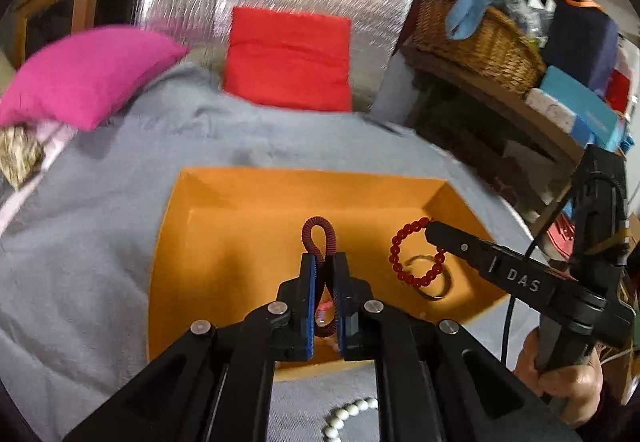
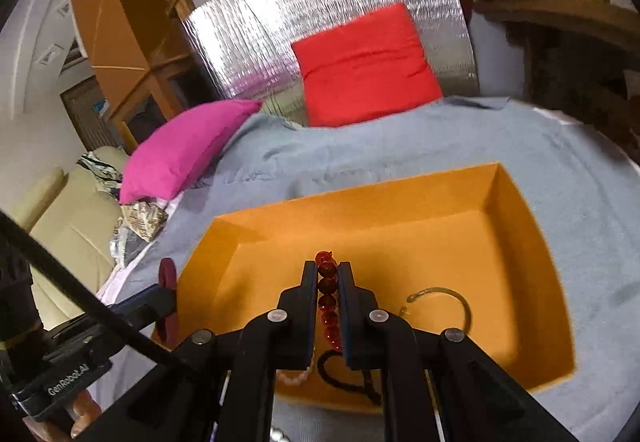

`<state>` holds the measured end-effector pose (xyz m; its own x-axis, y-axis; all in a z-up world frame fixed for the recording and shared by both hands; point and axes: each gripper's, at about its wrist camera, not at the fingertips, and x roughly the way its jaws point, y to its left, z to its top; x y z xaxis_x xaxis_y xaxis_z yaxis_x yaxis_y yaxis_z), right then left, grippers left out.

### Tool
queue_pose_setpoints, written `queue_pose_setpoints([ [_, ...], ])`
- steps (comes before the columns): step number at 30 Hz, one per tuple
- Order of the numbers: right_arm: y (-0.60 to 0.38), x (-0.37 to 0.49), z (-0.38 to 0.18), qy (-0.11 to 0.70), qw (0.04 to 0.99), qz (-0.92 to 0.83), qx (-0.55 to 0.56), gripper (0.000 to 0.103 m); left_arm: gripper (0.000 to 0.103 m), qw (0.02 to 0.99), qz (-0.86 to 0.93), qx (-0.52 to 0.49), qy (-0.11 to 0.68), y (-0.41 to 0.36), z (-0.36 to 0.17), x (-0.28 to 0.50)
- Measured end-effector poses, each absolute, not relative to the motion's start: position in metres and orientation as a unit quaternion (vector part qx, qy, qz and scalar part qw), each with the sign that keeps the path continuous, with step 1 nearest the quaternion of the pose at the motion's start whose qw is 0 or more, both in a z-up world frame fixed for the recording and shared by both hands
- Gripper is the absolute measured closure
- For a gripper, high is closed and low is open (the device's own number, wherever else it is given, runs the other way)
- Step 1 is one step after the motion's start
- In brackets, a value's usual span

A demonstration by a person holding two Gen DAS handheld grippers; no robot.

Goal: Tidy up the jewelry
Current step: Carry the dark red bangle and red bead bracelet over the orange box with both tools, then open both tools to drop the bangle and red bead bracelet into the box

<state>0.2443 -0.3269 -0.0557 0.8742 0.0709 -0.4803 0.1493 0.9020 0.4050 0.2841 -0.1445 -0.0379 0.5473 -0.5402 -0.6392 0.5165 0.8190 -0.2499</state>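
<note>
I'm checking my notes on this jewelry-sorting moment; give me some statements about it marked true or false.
1. The left tool is shut on a dark red coiled bracelet. True.
2. The right tool is open and holds nothing. False: it is shut on the red bead bracelet.
3. A thin metal bangle lies inside the orange box. True.
4. The white bead bracelet lies in the box. False: it lies outside, on the grey cloth.
</note>
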Motion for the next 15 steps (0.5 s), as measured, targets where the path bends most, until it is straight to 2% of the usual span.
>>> queue_pose_setpoints([
  [15,-0.321,0.287,-0.072,0.285,0.927,-0.031,0.241,0.092,0.094,0.868,-0.255,0.002,0.426,-0.166,-0.075,0.318],
])
